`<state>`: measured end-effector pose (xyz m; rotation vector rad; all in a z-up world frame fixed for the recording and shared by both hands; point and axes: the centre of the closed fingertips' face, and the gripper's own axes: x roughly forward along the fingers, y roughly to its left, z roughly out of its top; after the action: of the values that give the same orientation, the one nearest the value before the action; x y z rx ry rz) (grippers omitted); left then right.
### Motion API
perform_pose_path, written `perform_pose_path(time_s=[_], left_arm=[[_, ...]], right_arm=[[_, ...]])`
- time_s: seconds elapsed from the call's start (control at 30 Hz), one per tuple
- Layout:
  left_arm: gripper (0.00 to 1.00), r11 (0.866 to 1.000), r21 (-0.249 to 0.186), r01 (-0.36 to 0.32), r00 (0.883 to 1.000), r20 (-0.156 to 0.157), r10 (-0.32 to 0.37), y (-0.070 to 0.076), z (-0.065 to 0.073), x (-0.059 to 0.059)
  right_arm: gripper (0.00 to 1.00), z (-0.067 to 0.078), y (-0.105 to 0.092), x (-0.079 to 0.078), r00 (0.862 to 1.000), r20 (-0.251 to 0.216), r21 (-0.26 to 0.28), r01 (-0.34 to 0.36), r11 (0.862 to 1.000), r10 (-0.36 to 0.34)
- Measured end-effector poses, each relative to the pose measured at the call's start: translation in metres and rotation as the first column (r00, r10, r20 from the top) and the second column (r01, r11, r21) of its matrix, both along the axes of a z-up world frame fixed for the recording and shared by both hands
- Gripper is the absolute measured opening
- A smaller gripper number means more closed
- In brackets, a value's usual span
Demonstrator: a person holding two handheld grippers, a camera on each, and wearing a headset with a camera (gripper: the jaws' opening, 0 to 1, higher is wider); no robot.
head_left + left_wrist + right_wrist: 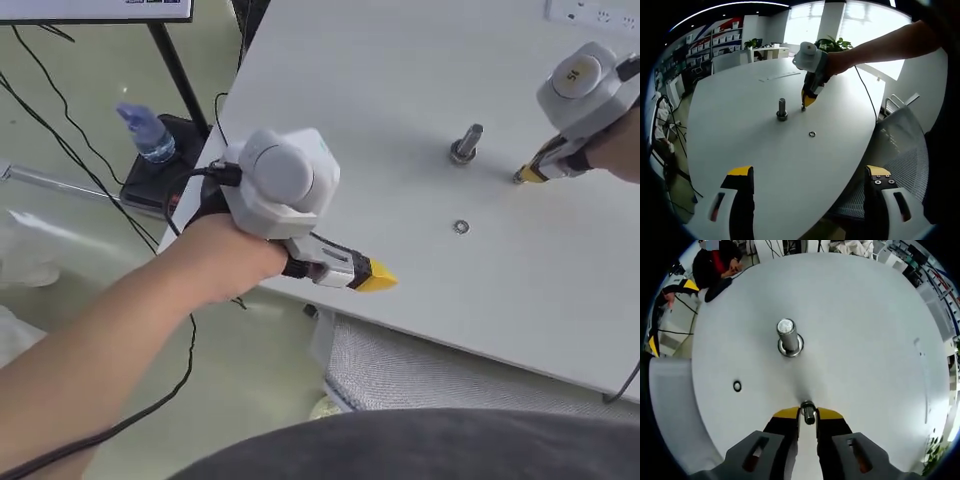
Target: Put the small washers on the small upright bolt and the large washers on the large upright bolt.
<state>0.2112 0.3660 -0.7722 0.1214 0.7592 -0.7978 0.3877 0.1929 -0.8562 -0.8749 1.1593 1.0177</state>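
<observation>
Closest to the camera, the left tool (809,174) was out at the near edge of the white desk (400,80), held in the person's left hand. Its two yellow-tipped jaws were spread wide apart with nothing between them, so it was wide open and empty, and it was not touching any of the parts.

A bit further in, one loose washer (461,227) was lying flat on the bare desk. It sat by itself, roughly between the left tool and the bolts and apart from both.

Past that was the large bolt (465,143), standing upright on its head. There looked to be a ring round its base, but I couldn't tell if that was a washer or just the bolt's own flange.

Just beside it, a little to the right, stood the small bolt (809,412). The right tool (527,175) was angled down onto it, tips low at the desk. In the right gripper view the jaws were pinched in tight on either side of that bolt, so it looked clamped on it.

Off the desk's left edge, a plastic water bottle (148,133) was down on the floor.
</observation>
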Motion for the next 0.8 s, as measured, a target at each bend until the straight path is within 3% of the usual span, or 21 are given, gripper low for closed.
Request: perform_pose_path(time_s=[0.3,0.8], left_arm=[[0.91,1.000,0.004,0.003,1.000,-0.011,-0.003,-0.0003,-0.0038,0.0000],[0.90,1.000,0.005,0.011,1.000,-0.017,-0.011,-0.0016,-0.0070,0.0016]], right_arm=[[0.13,-0.0093,-0.0018,0.0049,1.000,-0.008,0.001,0.004,1.000,-0.004],[0.13,-0.0109,-0.0017,0.0105,1.000,-0.014,0.008,0.016,1.000,-0.016]])
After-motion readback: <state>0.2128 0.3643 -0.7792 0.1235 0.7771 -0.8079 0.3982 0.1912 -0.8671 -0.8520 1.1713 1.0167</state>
